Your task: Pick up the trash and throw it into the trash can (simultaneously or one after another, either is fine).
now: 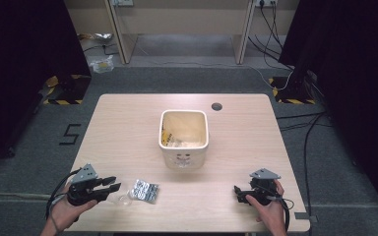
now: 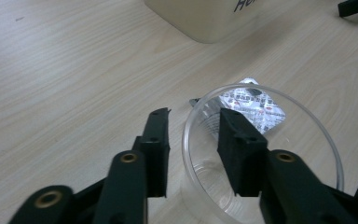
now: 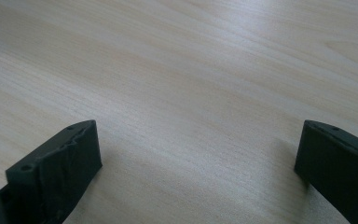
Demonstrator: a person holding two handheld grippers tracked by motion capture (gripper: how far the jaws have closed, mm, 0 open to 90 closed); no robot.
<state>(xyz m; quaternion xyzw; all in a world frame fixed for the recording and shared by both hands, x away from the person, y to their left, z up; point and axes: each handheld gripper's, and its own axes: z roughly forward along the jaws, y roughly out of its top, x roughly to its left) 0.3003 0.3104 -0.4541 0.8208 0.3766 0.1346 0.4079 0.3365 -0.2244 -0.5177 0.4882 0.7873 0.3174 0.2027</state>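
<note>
A clear plastic cup [image 2: 261, 154] lies on its side on the wooden table [image 1: 128, 132], near the front left [image 1: 124, 197]. My left gripper [image 2: 193, 114] straddles its rim: one jaw sits inside the cup, the other outside, and a gap shows between the outer jaw and the wall. Just past the cup lies a silver pill blister pack [image 2: 254, 105] [image 1: 145, 190]. From above, my left gripper [image 1: 113, 185] points right toward the pack. My right gripper [image 1: 237, 193] rests at the front right, its jaws wide apart over bare wood [image 3: 198, 149].
A cream square bin [image 1: 162, 132] with scraps inside stands mid-table, its side also in the left gripper view [image 2: 205, 18]. A round cable hole [image 1: 216, 106] sits near the far edge. Cables and stands ring the table on the floor.
</note>
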